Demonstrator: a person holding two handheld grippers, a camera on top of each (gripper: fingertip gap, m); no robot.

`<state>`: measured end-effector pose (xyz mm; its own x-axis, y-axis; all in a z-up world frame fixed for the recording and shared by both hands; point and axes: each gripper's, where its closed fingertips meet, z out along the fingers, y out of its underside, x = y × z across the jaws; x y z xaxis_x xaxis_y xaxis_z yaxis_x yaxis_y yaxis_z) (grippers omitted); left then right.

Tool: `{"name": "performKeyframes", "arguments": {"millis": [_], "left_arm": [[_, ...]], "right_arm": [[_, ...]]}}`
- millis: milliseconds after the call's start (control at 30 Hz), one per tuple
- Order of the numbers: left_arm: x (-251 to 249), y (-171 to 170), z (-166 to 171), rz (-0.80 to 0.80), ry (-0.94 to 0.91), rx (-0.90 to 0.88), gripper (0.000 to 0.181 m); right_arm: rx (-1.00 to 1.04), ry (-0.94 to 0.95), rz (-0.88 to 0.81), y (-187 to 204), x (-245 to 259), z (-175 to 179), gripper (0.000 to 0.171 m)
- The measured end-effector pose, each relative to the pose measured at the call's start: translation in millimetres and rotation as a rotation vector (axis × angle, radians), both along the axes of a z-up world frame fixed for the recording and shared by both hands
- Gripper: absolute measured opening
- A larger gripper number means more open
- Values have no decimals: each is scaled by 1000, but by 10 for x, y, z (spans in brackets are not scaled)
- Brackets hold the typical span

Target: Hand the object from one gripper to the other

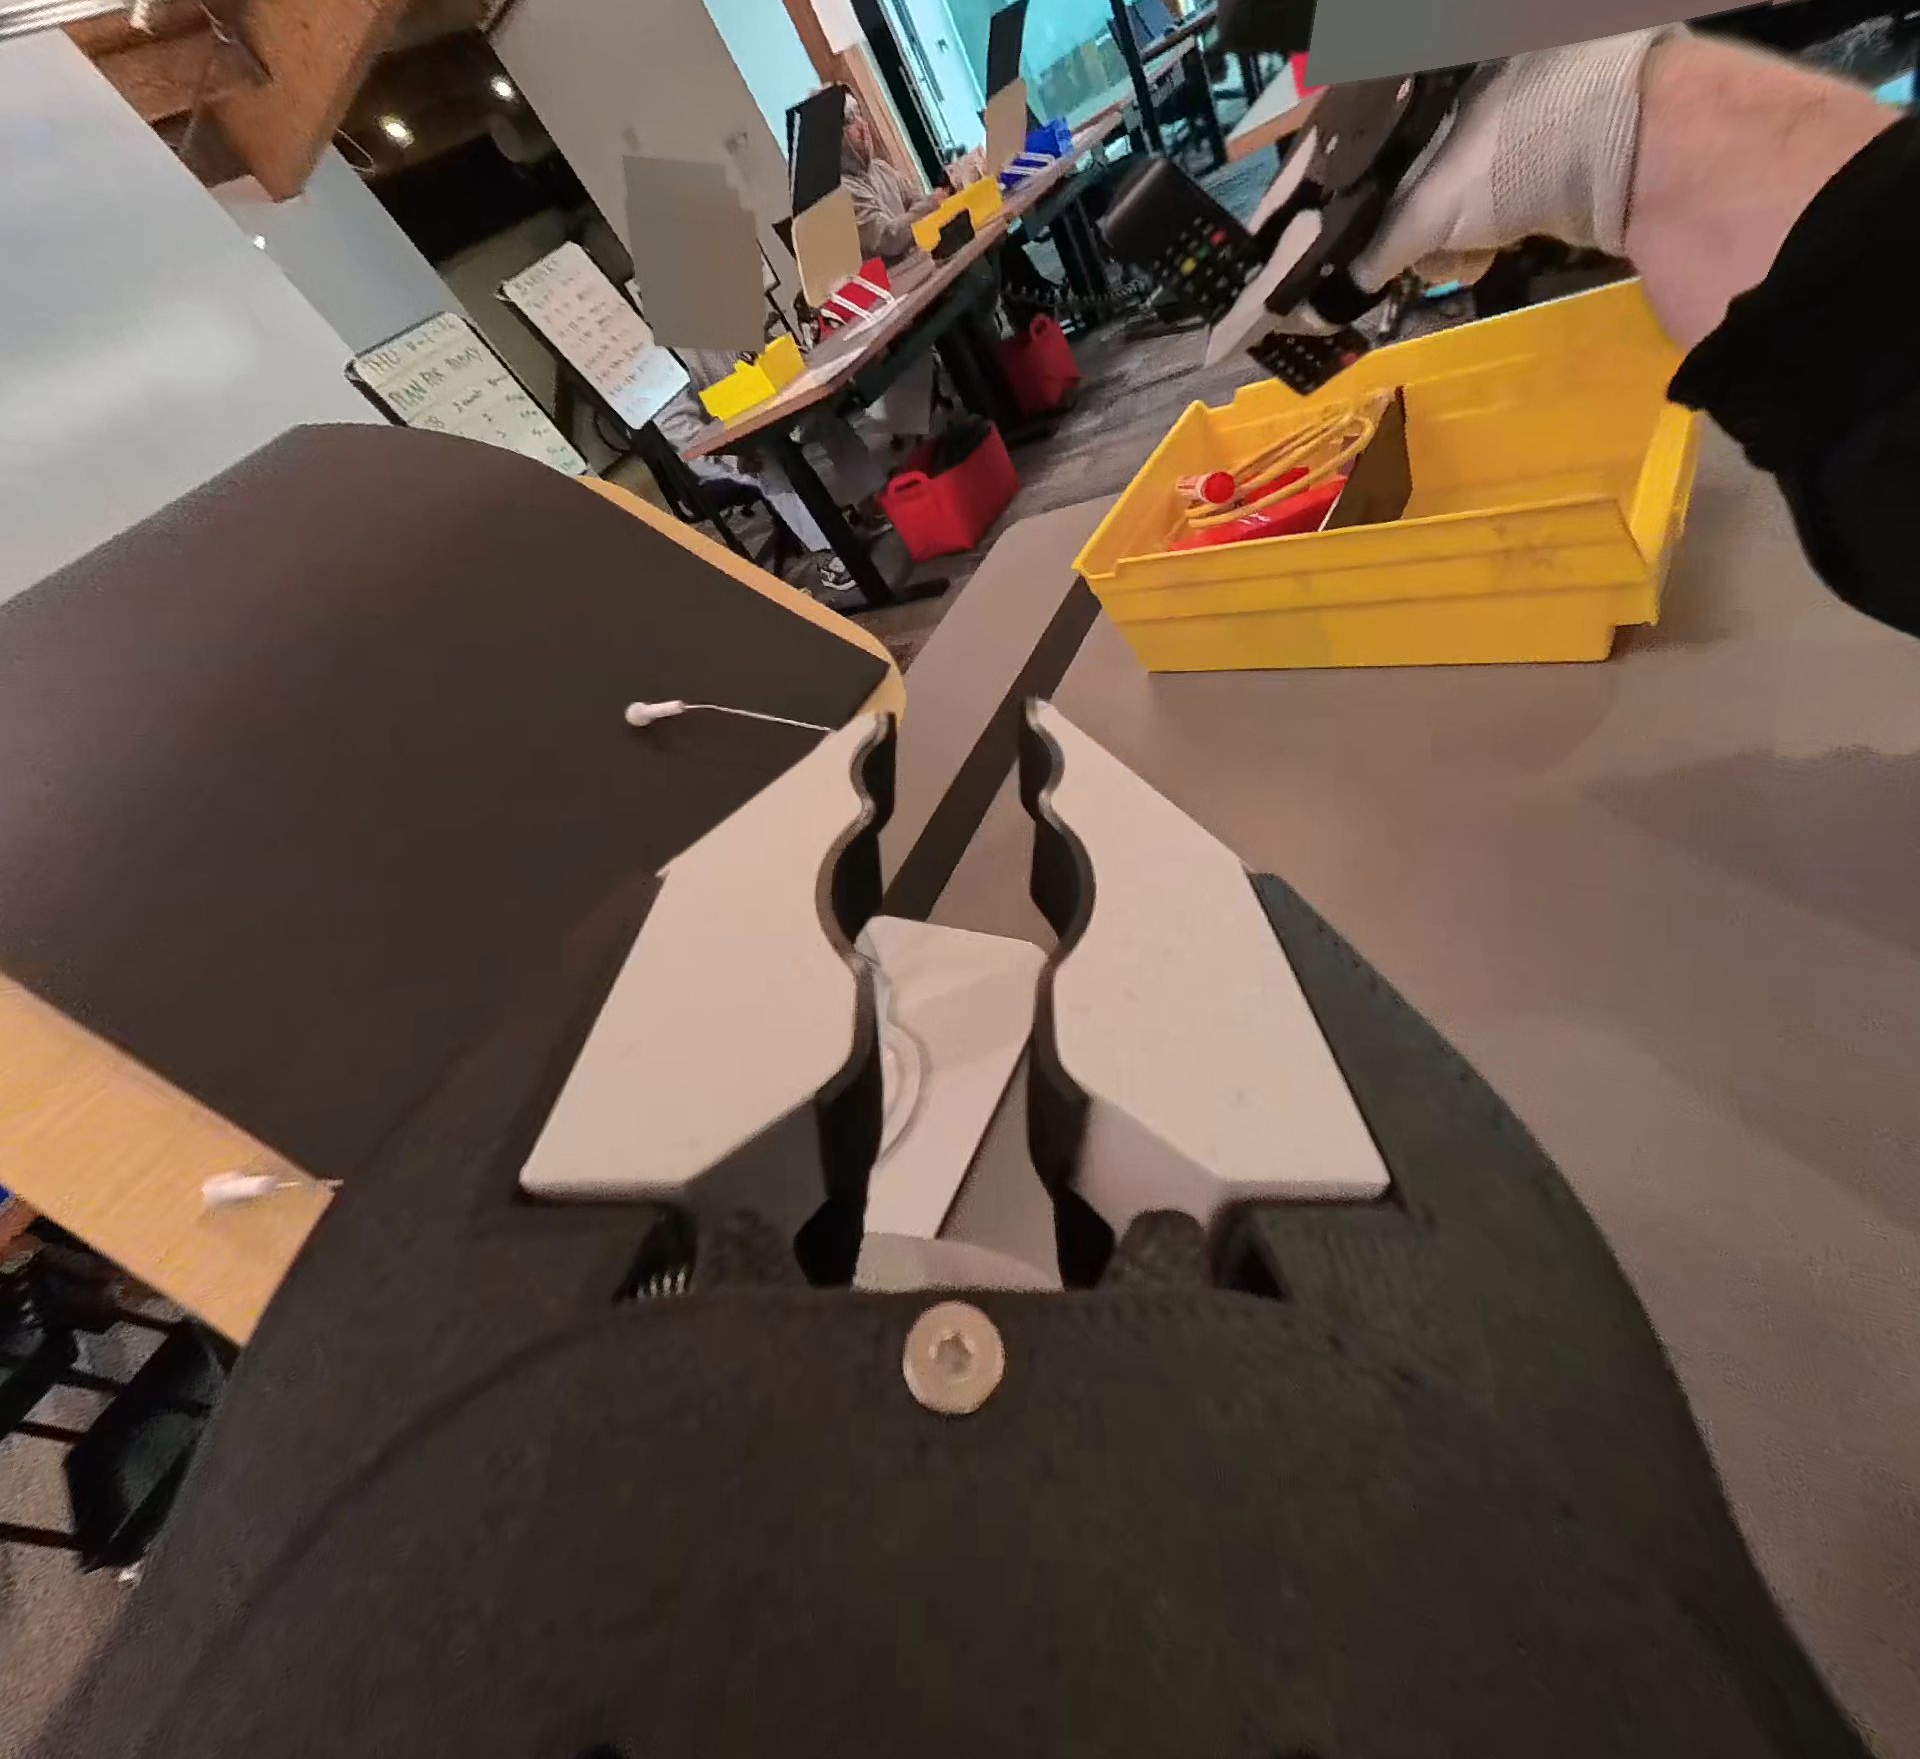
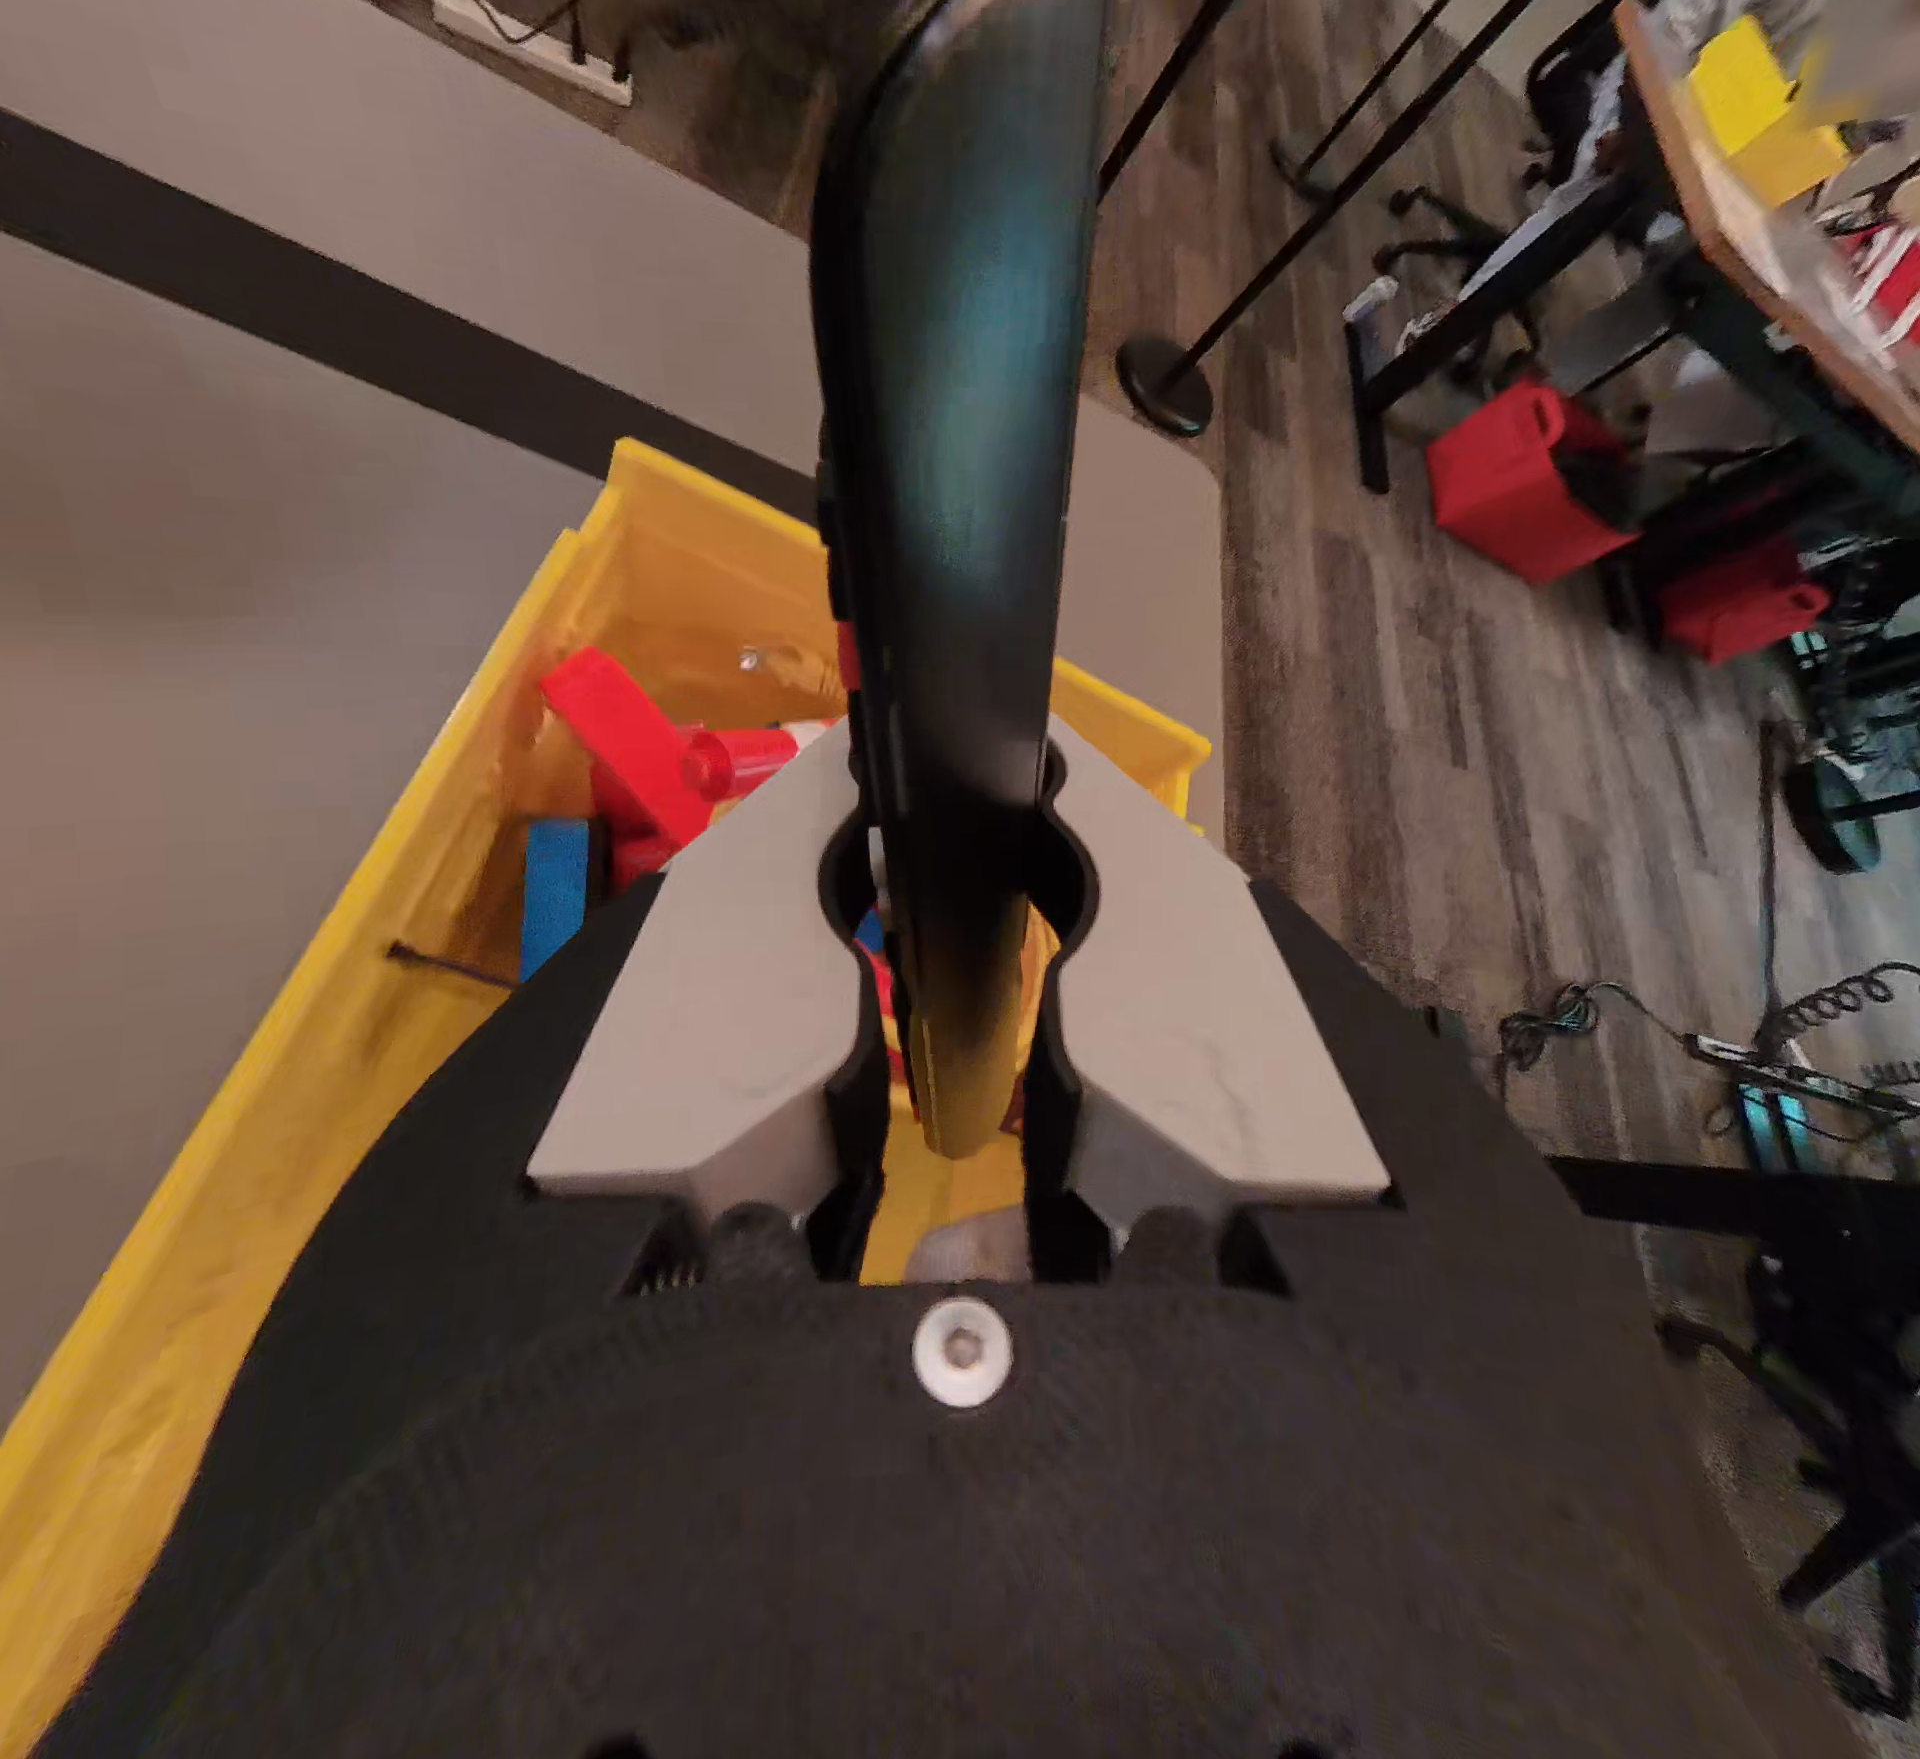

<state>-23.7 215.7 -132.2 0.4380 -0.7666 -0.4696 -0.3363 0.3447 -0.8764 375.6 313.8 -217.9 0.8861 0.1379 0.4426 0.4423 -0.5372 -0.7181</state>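
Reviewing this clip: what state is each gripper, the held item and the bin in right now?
Left gripper: jaws apart, nothing held, over the grey tabletop.
Right gripper: jaws shut on the black curved plastic handset, above the bin.
Black curved plastic handset: lifted, sticking out past the jaws.
Yellow plastic bin: on the tabletop, open-topped, holding red pieces and yellow cord.

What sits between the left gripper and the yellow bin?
Only bare grey table, seen in the left wrist view. The left gripper is open and empty, short of the yellow bin.
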Motion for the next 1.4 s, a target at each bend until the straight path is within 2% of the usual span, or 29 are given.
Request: {"name": "performKeyframes", "arguments": {"millis": [67,333,433,733,800,1000,1167,1400], "left_arm": [[26,18,-56,1,18,-7,22],[46,32,-171,-4,67,-19,22],[43,47,-206,-8,73,-31,22],[98,41,-313,-26,104,-47,22],[121,24,-332,-34,113,-46,22],[157,3,-370,-45,128,-48,22],[186,-20,-402,-53,148,-43,23],[204,-56,-390,-61,153,-36,23]], "right_arm": [[-54,40,35,-97,-28,-94,21],[-445,161,170,-485,-201,-944,22],[-426,229,188,-485,-217,-974,22],[-412,190,270,-761,-288,-771,22],[-450,212,259,-754,-267,-894,30],[-483,232,272,-756,-270,-1003,23],[-424,182,327,-661,-437,-840,33],[-480,172,346,-663,-512,-924,22]]}}
